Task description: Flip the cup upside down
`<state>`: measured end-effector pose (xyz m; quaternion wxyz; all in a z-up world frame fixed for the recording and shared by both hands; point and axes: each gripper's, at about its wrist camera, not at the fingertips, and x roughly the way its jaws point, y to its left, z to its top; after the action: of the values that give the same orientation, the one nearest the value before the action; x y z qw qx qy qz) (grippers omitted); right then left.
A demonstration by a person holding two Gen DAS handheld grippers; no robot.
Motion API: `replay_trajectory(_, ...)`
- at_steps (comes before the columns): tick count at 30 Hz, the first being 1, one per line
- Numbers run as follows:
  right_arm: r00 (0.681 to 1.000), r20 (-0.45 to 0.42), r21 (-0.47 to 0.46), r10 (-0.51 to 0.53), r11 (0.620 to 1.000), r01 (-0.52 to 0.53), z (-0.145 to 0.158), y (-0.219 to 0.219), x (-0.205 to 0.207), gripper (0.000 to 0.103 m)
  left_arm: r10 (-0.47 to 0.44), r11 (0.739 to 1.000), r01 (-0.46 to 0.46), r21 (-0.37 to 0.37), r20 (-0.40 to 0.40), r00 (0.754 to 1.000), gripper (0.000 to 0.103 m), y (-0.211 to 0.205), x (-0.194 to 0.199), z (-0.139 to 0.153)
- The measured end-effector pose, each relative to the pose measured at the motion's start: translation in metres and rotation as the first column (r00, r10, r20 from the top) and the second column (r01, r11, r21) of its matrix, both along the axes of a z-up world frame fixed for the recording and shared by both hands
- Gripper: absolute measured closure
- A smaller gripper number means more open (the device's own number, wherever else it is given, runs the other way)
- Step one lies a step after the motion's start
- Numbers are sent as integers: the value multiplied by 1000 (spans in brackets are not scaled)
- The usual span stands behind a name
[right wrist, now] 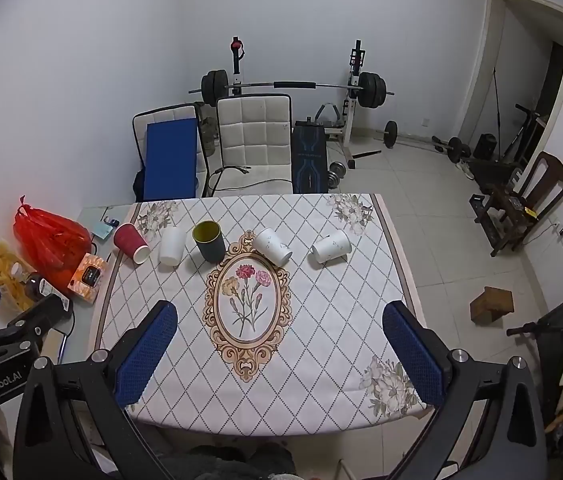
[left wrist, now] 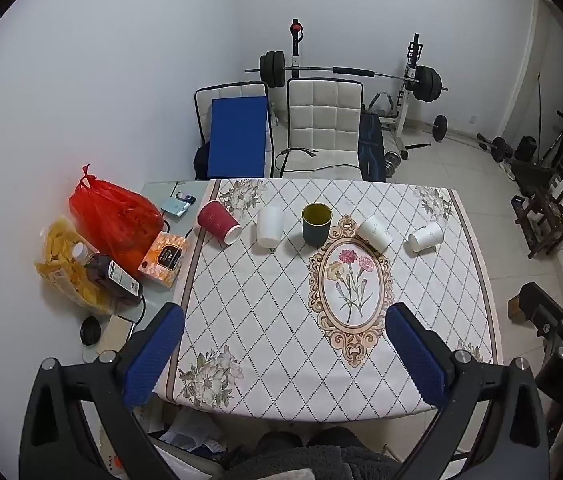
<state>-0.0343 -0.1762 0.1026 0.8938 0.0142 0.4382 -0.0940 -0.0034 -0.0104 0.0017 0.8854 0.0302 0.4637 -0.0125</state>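
Several cups stand in a row at the far side of the tablecloth (left wrist: pixel 265 320). A dark green cup (left wrist: pixel 316 224) with a yellow inside stands upright, mouth up; it also shows in the right wrist view (right wrist: pixel 209 241). A red cup (left wrist: pixel 217 222) and a white cup (left wrist: pixel 269 226) stand mouth down to its left. Two more white cups (left wrist: pixel 375 233) (left wrist: pixel 425 236) stand mouth down to its right. My left gripper (left wrist: pixel 283 320) is open and empty above the near table edge. My right gripper (right wrist: pixel 279 318) is open and empty, also near the front edge.
Left of the cloth lie a red bag (left wrist: pixel 115 216), a snack bag (left wrist: pixel 65 268), a bottle (left wrist: pixel 109 274) and an orange box (left wrist: pixel 163 258). Two white chairs (left wrist: pixel 323 132) and a barbell rack (left wrist: pixel 345 74) stand behind the table. A wooden block (right wrist: pixel 491 304) lies on the floor at right.
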Motion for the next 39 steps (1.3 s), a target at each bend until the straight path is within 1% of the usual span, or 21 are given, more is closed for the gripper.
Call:
replay_trajectory(4, 1000, 1, 1, 0, 1000, 0, 1, 0, 0, 0, -1, 1000, 1, 0, 1, 1000, 0, -2, -1, 3)
replay_trajectory(5, 1000, -1, 2, 0, 1000, 0, 9, -3, -1, 0, -2, 1000, 2, 1, 1, 1000, 0, -4, -2, 4)
replay_trajectory(8, 1000, -5, 2, -1, 1000, 1, 11, -2, 1, 0, 0, 1000, 0, -1, 2, 1000, 0, -4, 0, 7)
replay_trajectory(13, 1000, 0, 4, -4, 1000, 4, 7, -5, -1, 0, 1, 1000, -1, -1, 3, 1000, 0, -5, 0, 9)
replay_trajectory(34, 1000, -1, 8, 0, 1000, 0, 7, -5, -3, 0, 0, 1000, 0, 2, 10, 1000, 0, -6, -2, 8)
replay_trajectory(35, 1000, 0, 7, -1, 1000, 1, 7, -5, -3, 0, 1, 1000, -1, 0, 11, 1000, 0, -7, -2, 9)
replay_trajectory(37, 1000, -1, 7, 0, 1000, 0, 7, -5, -2, 0, 2, 1000, -2, -1, 12, 1000, 0, -6, 1, 19)
replay_trajectory(39, 1000, 1, 6, -1, 1000, 1, 8, -5, -2, 0, 1, 1000, -1, -2, 12, 1000, 0, -7, 1, 22)
